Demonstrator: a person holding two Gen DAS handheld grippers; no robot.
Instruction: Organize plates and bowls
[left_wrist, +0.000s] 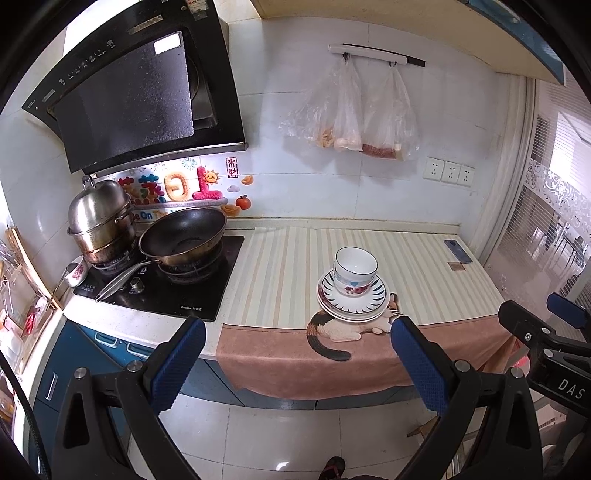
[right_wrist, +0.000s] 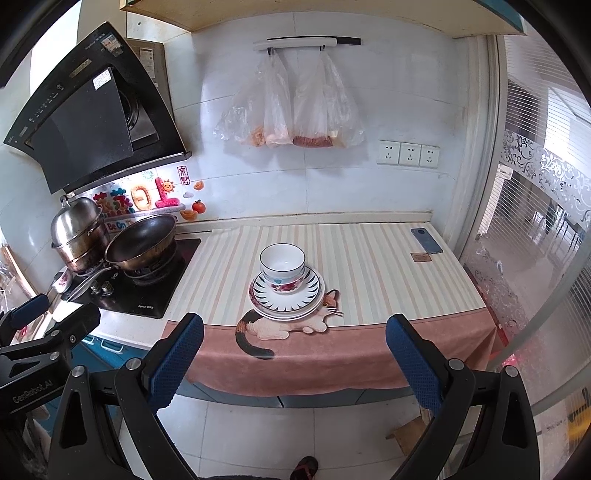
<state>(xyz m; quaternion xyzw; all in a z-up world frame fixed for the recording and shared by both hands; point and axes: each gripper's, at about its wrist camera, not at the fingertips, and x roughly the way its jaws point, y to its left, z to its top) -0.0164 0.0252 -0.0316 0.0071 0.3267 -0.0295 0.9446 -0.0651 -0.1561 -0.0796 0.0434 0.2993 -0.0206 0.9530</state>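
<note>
Both views are bright with soft daylight entering from the glass partition (right_wrist: 535, 229) on the right, which looks washed out. Shadows stay faint on the countertop (left_wrist: 295, 258). The range hood (left_wrist: 140, 96) shows a small glare patch. Fisheye distortion bends straight lines, and black vignetting fills the corners. Focus is fairly sharp.

The left gripper (left_wrist: 297, 363) and right gripper (right_wrist: 293, 360) have black plastic frames, silver screws at the joints and blue textured pads (right_wrist: 176, 363). White "DAS" lettering marks the right one, "GenRobot.AI" the left. A red-strapped sandal (right_wrist: 304, 467) is worn.
</note>
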